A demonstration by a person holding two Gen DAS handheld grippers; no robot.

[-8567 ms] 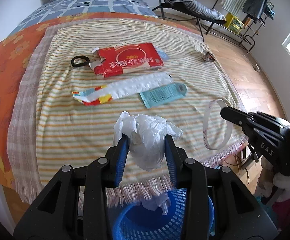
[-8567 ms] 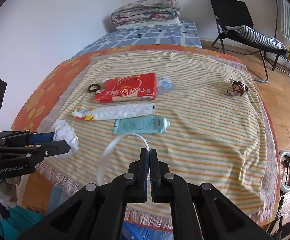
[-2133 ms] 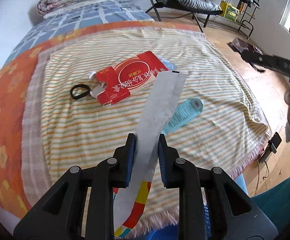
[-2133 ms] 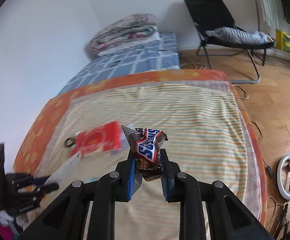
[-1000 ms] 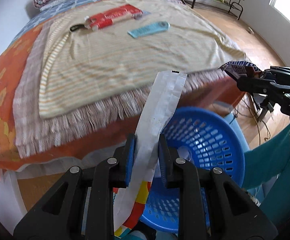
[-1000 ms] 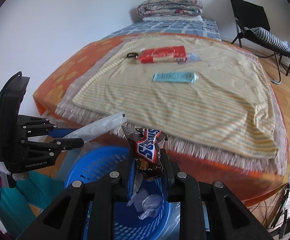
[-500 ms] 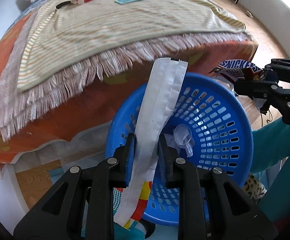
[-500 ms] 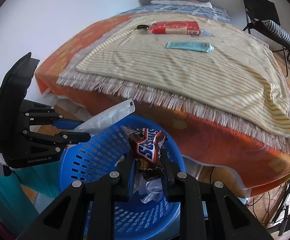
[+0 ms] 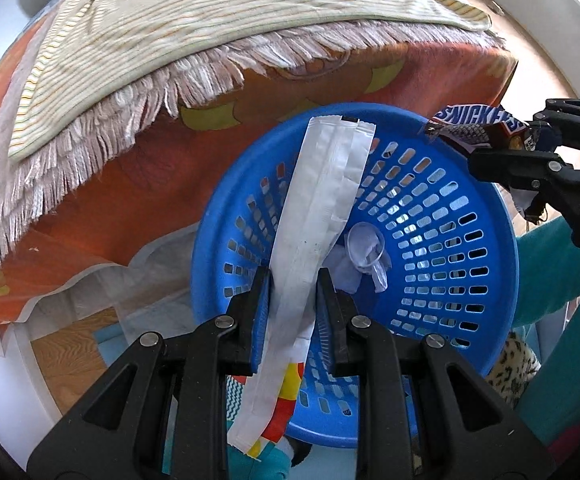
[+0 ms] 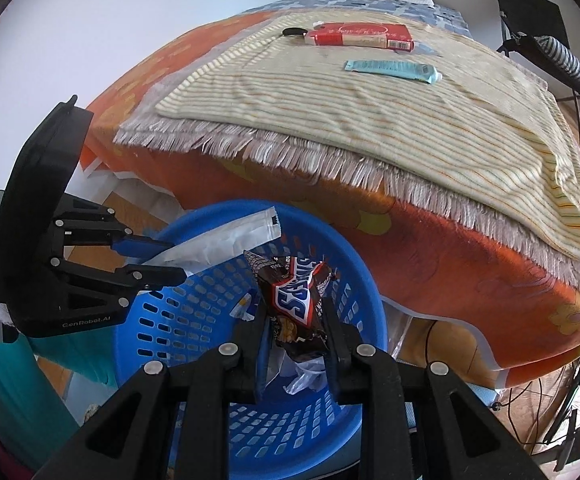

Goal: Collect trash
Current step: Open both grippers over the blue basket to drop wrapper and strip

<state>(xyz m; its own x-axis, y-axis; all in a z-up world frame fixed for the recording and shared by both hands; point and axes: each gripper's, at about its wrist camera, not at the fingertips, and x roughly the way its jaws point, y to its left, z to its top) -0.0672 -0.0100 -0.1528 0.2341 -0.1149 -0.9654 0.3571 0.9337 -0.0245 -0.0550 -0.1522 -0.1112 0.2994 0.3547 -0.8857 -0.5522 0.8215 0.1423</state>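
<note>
Where a second ago both grippers hung beside the fringed striped blanket, the left gripper, clamping a long white plastic wrapper, and the right gripper, pinching a brown Snickers wrapper, now hang over the round blue plastic basket. Only the right view shows what seems a red box.

"SNICKERS" is read on the candy wrapper | "GenRobot.AI" is printed on the left gripper body
</note>
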